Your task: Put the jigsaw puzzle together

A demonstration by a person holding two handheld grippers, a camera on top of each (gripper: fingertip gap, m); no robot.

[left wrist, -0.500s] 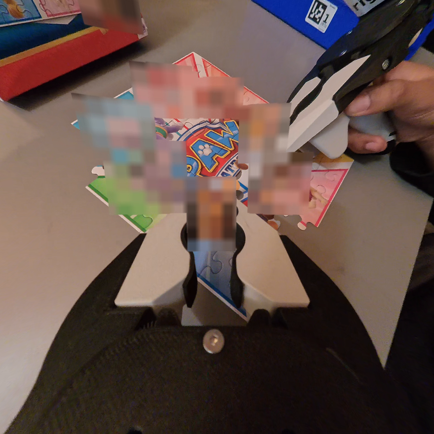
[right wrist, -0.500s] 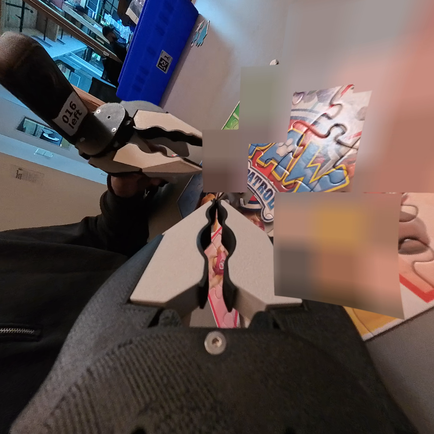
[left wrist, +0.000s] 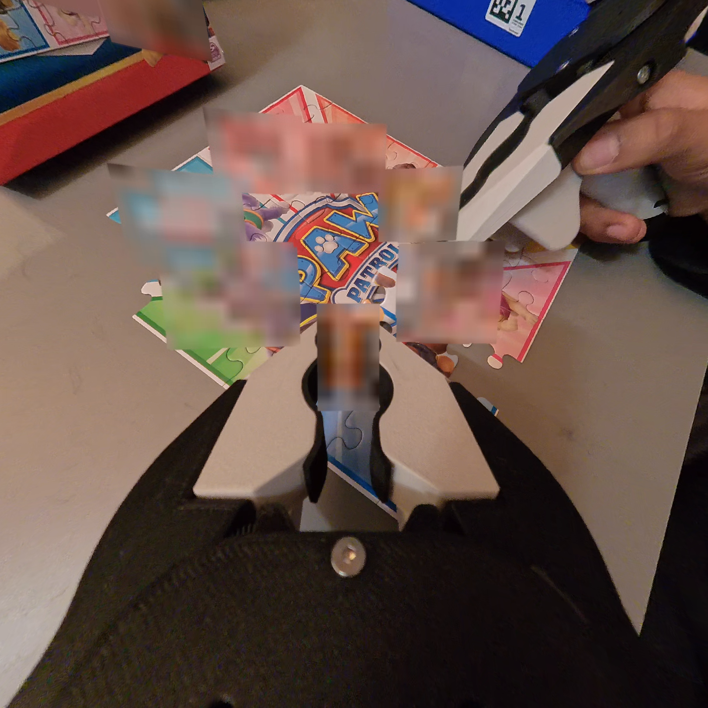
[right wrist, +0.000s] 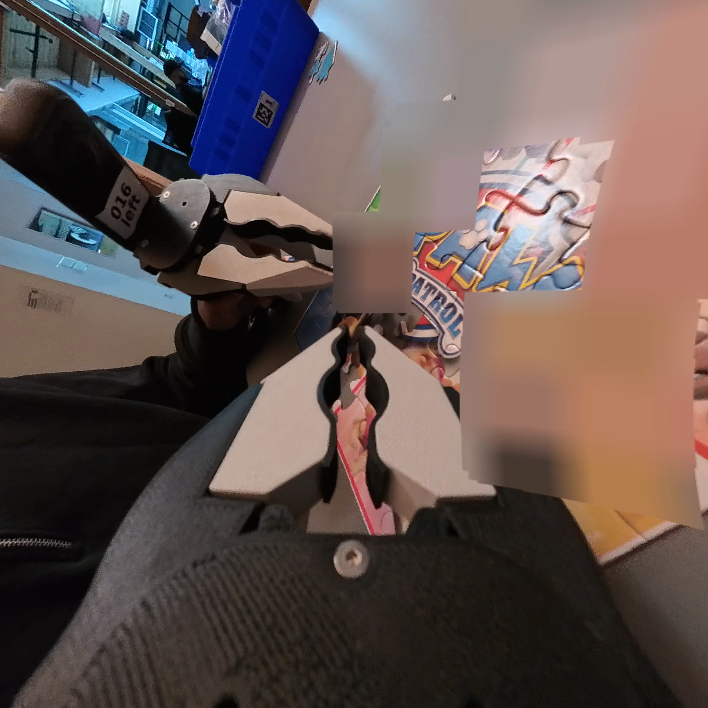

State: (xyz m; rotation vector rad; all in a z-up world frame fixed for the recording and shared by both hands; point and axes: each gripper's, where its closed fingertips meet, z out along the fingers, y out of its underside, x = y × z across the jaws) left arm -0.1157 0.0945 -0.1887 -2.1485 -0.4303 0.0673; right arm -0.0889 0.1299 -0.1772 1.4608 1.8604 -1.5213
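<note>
A nearly whole colourful jigsaw puzzle (left wrist: pixel 333 245) lies flat on the grey table (left wrist: pixel 76 383). One piece (left wrist: pixel 387 276) sits raised and askew near its middle. My left gripper (left wrist: pixel 348 356) hovers low over the puzzle's near blue corner. Its fingers stand apart and a blurred patch hides the tips. It also shows in the right wrist view (right wrist: pixel 333 253), jaws parted. My right gripper (right wrist: pixel 354 331) points at the puzzle (right wrist: pixel 536 230) beside the raised piece (right wrist: pixel 412 320). Its fingertips are a narrow slit apart with nothing pressed between them. It also shows in the left wrist view (left wrist: pixel 465 203), held by a hand (left wrist: pixel 632 153).
A red and blue puzzle box (left wrist: pixel 76 95) lies at the far left. A blue bin (left wrist: pixel 498 34) with a square tag stands at the back right and also shows in the right wrist view (right wrist: pixel 249 95). A dark sleeve (right wrist: pixel 115 421) is at the near left. The grippers' ends are close to 5 cm from one another. The puzzle (right wrist: pixel 536 230) lies around 8 cm away from my right fingertips. It is also in sight in the left wrist view (left wrist: pixel 337 210).
My right gripper's fingertips were pressed together and now stand a narrow slit apart. My left gripper's jaws have narrowed a little. Both grippers have hardly moved over the puzzle.
</note>
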